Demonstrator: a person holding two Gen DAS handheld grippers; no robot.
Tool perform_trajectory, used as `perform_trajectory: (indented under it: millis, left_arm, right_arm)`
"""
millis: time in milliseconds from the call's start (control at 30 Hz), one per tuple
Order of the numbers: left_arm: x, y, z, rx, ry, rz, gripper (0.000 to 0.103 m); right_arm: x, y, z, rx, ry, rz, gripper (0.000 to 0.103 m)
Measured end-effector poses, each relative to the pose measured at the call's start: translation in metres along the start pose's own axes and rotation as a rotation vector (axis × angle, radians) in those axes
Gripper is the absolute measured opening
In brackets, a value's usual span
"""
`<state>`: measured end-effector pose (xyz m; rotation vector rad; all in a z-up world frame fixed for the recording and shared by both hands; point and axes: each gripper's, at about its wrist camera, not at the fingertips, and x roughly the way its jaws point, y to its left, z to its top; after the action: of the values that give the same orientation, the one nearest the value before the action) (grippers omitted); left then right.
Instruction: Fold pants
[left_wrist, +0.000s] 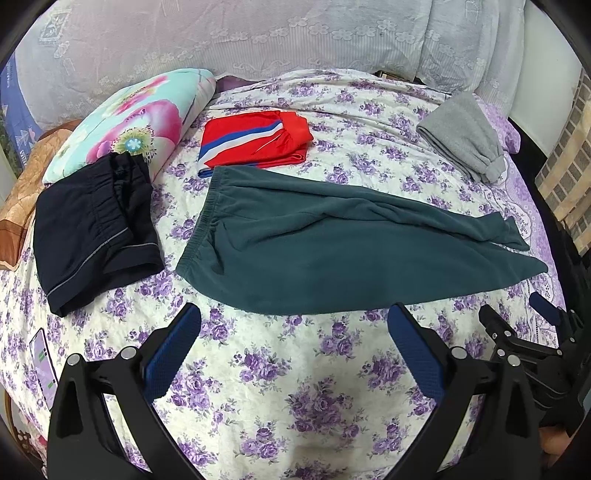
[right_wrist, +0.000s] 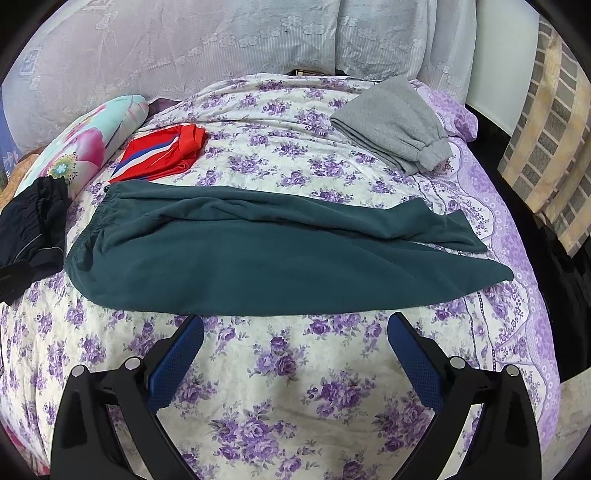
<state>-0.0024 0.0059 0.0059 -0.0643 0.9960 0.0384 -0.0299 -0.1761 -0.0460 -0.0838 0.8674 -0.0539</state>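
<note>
Left of the left gripper's (left_wrist: 293, 325) fingers, black shorts (left_wrist: 92, 229) are lying folded. Both grippers are gaping wide, gripping nothing, hovering over the floral bedsheet (left_wrist: 295, 387). The green pants (left_wrist: 332, 247) are lying flat just beyond the fingertips, waistband leftward, legs stretching rightward. The right gripper (right_wrist: 295, 332) is hanging beside them; gray pants (right_wrist: 391, 129) are sitting farther off, right.

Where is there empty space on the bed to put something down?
The near bedsheet between the open grippers and the green pants is bare. So is the patch between the red shorts and grey pants. It is crowded on the left around the black shorts and flowered pillow.
</note>
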Motion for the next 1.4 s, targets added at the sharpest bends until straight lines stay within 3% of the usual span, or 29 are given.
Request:
perform_trajectory:
  millis: [1400]
  left_arm:
    - [0.008,-0.002,0.005,0.022,0.008,0.0,0.098]
  right_arm:
    - [0.007,0.009,0.001,-0.001,0.011,0.034,0.1]
